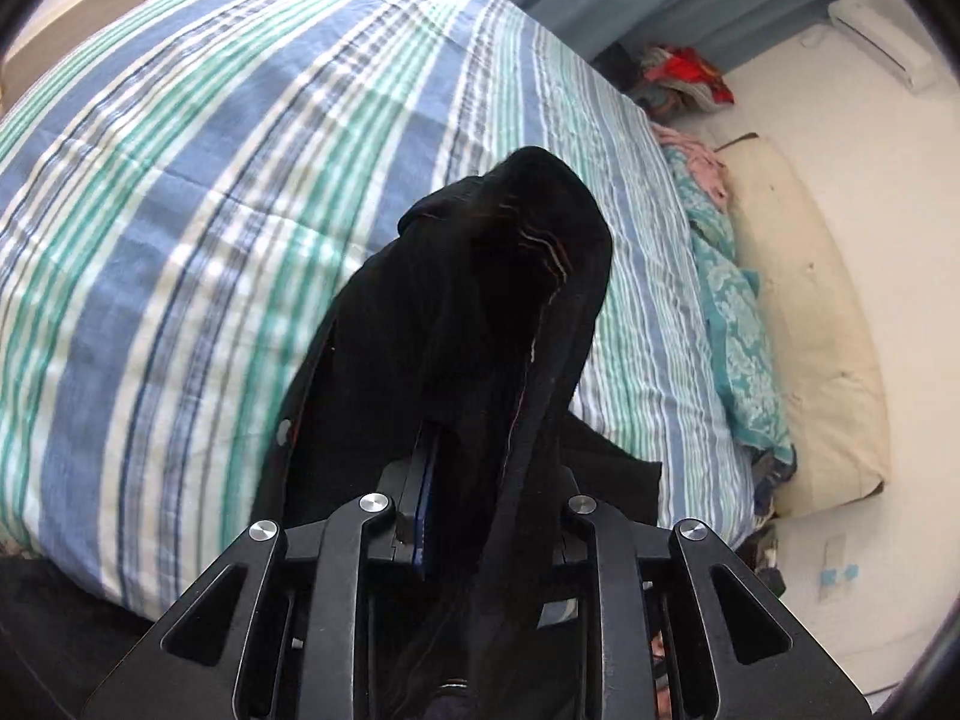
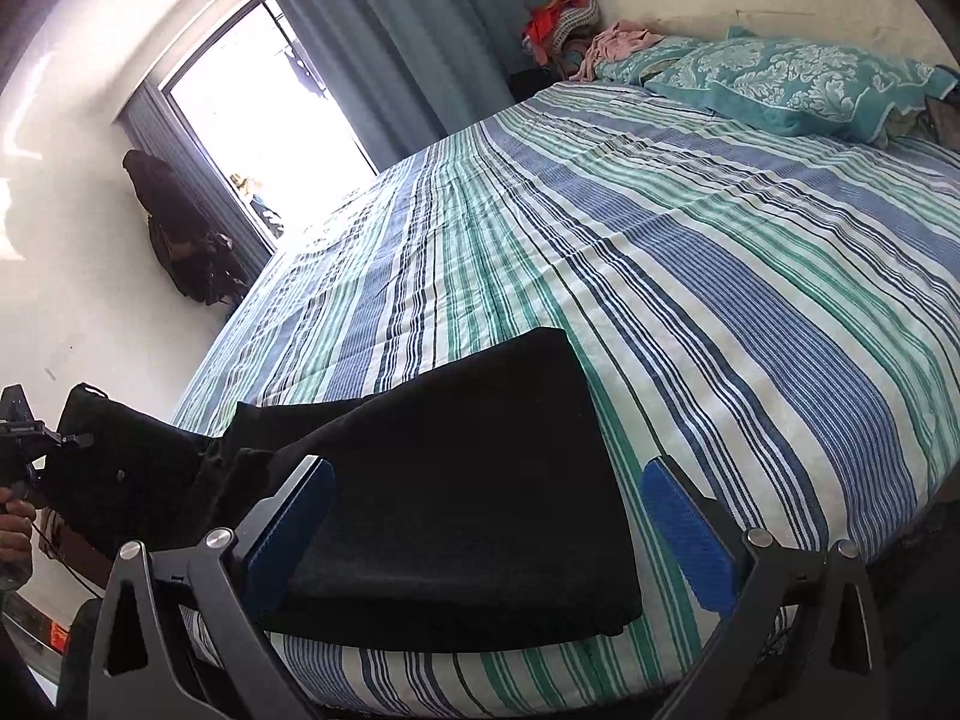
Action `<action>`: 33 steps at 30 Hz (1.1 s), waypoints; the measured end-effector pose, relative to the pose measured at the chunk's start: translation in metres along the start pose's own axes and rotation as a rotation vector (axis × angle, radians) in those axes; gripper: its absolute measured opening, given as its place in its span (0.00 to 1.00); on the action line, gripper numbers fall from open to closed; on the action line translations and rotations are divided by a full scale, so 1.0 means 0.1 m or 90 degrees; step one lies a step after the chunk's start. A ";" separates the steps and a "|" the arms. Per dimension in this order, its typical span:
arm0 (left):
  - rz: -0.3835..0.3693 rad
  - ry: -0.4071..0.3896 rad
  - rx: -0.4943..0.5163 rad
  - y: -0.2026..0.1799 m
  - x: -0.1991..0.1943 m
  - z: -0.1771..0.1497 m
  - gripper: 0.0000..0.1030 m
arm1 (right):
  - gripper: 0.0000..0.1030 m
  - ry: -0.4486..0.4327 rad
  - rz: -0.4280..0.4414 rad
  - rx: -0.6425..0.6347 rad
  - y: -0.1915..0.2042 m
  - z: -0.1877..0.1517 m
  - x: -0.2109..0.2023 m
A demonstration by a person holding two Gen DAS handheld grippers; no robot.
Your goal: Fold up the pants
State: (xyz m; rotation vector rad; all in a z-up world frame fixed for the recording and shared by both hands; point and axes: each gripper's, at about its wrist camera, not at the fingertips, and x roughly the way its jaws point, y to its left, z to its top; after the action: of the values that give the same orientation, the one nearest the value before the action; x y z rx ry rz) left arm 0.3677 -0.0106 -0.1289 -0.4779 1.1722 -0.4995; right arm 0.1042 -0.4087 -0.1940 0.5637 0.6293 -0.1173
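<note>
The black pants [image 2: 456,480] lie on the striped bed near its front edge, with one end flat between the fingers of my right gripper [image 2: 492,516]. That gripper is open, its blue pads on either side of the cloth. My left gripper [image 1: 480,480] is shut on the other end of the pants [image 1: 480,312], which bunches up and hangs over its fingers, held above the bed. In the right wrist view the left gripper [image 2: 24,438] shows at the far left, holding the pants off the bed's edge.
The striped blue, green and white bed cover [image 2: 660,240] fills both views. Teal patterned pillows [image 2: 780,84] and a cream pillow [image 1: 804,324] lie at the head. A pile of clothes [image 2: 564,18] sits by the blue curtain [image 2: 408,36]. A bright window [image 2: 258,120] is behind.
</note>
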 end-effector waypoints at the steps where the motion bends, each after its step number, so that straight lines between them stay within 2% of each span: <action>1: 0.003 0.005 0.016 -0.17 0.14 -0.07 0.22 | 0.99 -0.002 -0.001 0.002 -0.01 0.00 -0.01; 5: 0.023 0.048 0.068 -0.61 0.79 -0.38 0.24 | 0.99 -0.008 -0.013 0.006 -0.05 0.00 -0.05; 6: 0.028 0.057 0.089 -0.69 0.93 -0.46 0.28 | 0.99 -0.009 -0.017 0.009 -0.07 0.00 -0.06; 7: 0.020 0.080 0.112 -0.78 1.11 -0.54 0.36 | 0.99 -0.011 -0.020 0.013 -0.09 0.00 -0.07; 9: -0.045 0.158 0.103 -0.86 1.37 -0.67 0.38 | 0.99 -0.016 -0.024 0.023 -0.14 0.01 -0.09; 11: -0.119 0.181 0.083 -0.93 1.33 -0.75 0.39 | 0.99 -0.024 -0.023 0.037 -0.19 0.02 -0.12; 12: -0.143 0.168 0.092 -0.96 1.23 -0.75 0.44 | 0.99 -0.028 -0.023 0.044 -0.22 0.03 -0.14; 13: -0.149 0.147 0.106 -0.97 1.09 -0.75 0.54 | 0.99 -0.031 -0.023 0.052 -0.25 0.03 -0.16; 15: -0.123 0.084 0.130 -0.94 0.78 -0.67 0.64 | 0.99 -0.036 -0.019 0.067 -0.30 0.04 -0.18; 17: -0.082 0.014 0.132 -0.75 0.45 -0.60 0.66 | 0.99 -0.035 -0.010 0.075 -0.32 0.05 -0.18; 19: -0.015 -0.055 0.117 -0.46 0.21 -0.52 0.73 | 0.99 -0.032 0.007 0.059 -0.25 0.06 -0.17; 21: 0.100 -0.125 0.103 -0.10 0.05 -0.49 0.75 | 0.99 -0.013 0.045 0.025 -0.08 0.05 -0.12; 23: 0.187 -0.164 0.082 0.28 -0.02 -0.56 0.75 | 0.99 0.032 0.138 0.010 0.14 0.02 -0.03; 24: 0.206 -0.174 0.065 0.48 -0.05 -0.62 0.75 | 0.99 0.062 0.201 0.014 0.26 0.00 0.03; 27: 0.222 -0.194 0.012 0.95 -0.04 -0.90 0.74 | 0.97 0.199 0.407 0.072 0.57 -0.01 0.38; 28: 0.229 -0.182 -0.017 1.05 -0.02 -0.95 0.74 | 0.93 0.239 0.432 0.083 0.67 0.00 0.51; 29: 0.228 -0.163 -0.053 1.15 0.01 -0.94 0.73 | 0.89 0.265 0.437 0.077 0.76 0.03 0.62; 30: 0.200 -0.160 -0.076 1.20 0.02 -0.93 0.71 | 0.88 0.295 0.443 0.064 0.85 0.06 0.74; 31: 0.177 -0.171 -0.084 1.20 0.02 -0.91 0.71 | 0.86 0.325 0.448 0.046 0.93 0.09 0.85; 33: 0.187 -0.201 -0.080 1.17 -0.04 -0.88 0.72 | 0.82 0.367 0.424 0.008 1.02 0.12 1.07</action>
State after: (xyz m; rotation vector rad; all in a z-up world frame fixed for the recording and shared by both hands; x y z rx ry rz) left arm 0.2969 0.0772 -0.2232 -0.4630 0.9508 -0.0909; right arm 0.2243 -0.3226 -0.2016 0.8002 0.9631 0.6895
